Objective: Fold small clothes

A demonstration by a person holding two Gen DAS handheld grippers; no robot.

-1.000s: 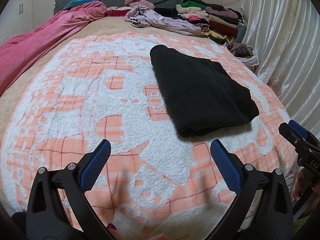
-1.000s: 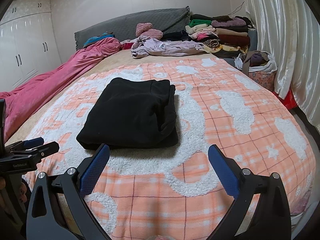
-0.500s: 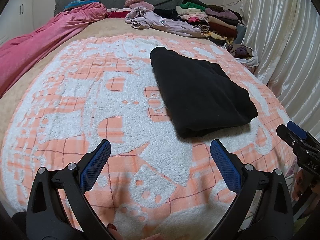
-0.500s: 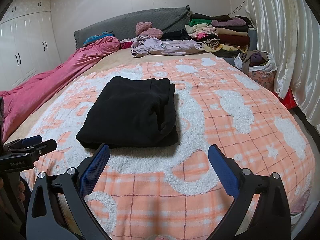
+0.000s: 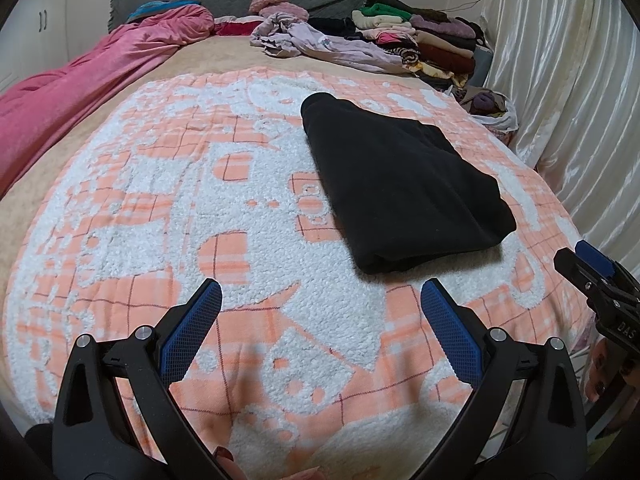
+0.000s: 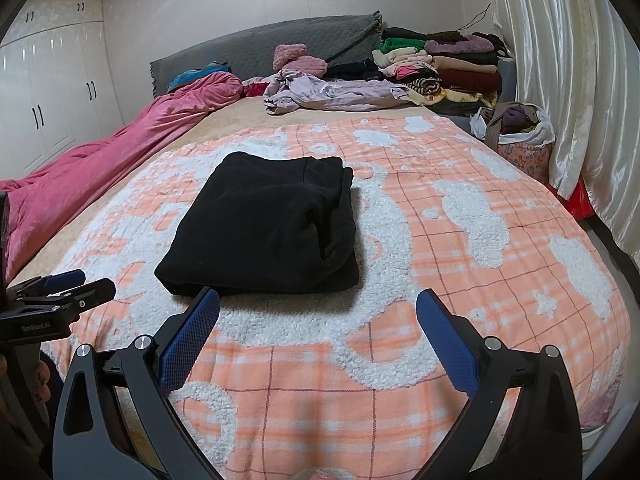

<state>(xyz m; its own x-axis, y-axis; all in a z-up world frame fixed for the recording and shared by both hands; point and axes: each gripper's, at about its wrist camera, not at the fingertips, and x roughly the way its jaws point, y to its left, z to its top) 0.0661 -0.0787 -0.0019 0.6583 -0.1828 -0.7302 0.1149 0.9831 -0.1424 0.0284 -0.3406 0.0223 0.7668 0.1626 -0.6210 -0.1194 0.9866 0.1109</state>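
Note:
A black garment (image 5: 400,184) lies folded into a thick rectangle on the orange-and-white blanket (image 5: 200,208); it also shows in the right wrist view (image 6: 268,224). My left gripper (image 5: 320,332) is open and empty, hovering over the blanket short of the garment's near left corner. My right gripper (image 6: 318,332) is open and empty, just short of the garment's near edge. Each gripper shows at the edge of the other's view: the right one (image 5: 592,276) and the left one (image 6: 60,292).
A pink duvet (image 6: 100,168) runs along the bed's left side. A crumpled lilac garment (image 6: 332,92) and a stack of folded clothes (image 6: 448,68) lie at the grey headboard. A bag of clothes (image 6: 516,132) stands by the curtain on the right.
Both grippers have shifted only slightly; the view of the garment has barely changed. Both stay open and empty.

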